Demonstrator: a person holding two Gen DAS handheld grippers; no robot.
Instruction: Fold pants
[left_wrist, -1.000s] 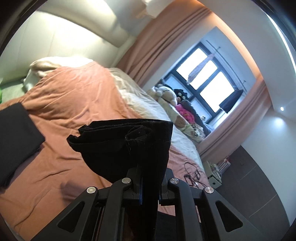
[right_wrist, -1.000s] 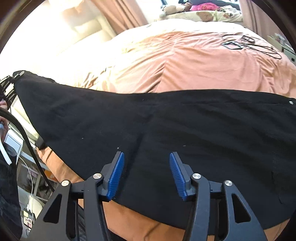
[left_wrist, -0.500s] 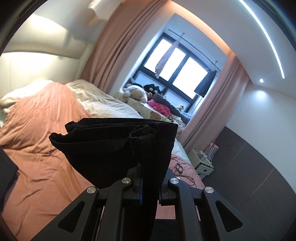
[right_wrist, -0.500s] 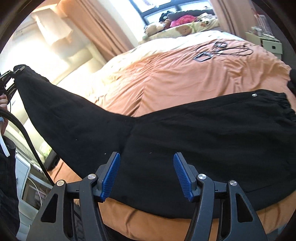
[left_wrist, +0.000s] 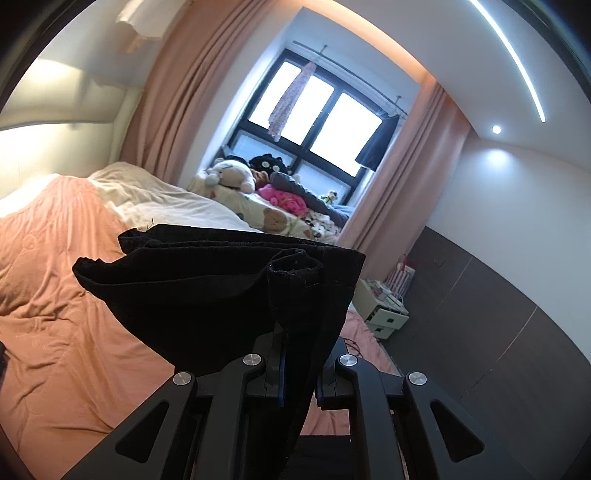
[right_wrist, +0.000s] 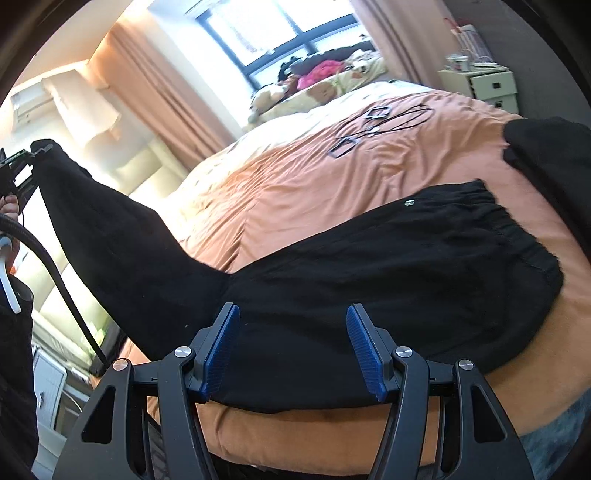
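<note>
pants (right_wrist: 369, 266): waistband end flat on orange bedspread (right_wrist: 295, 177) ahead of right gripper (right_wrist: 291, 350), leg end lifted up-left | cables (right_wrist: 380, 122) beyond, well apart | left gripper (left_wrist: 299, 373) clamped on hem | right gripper's jaws wide apart, over fabric, holding nothing
</note>
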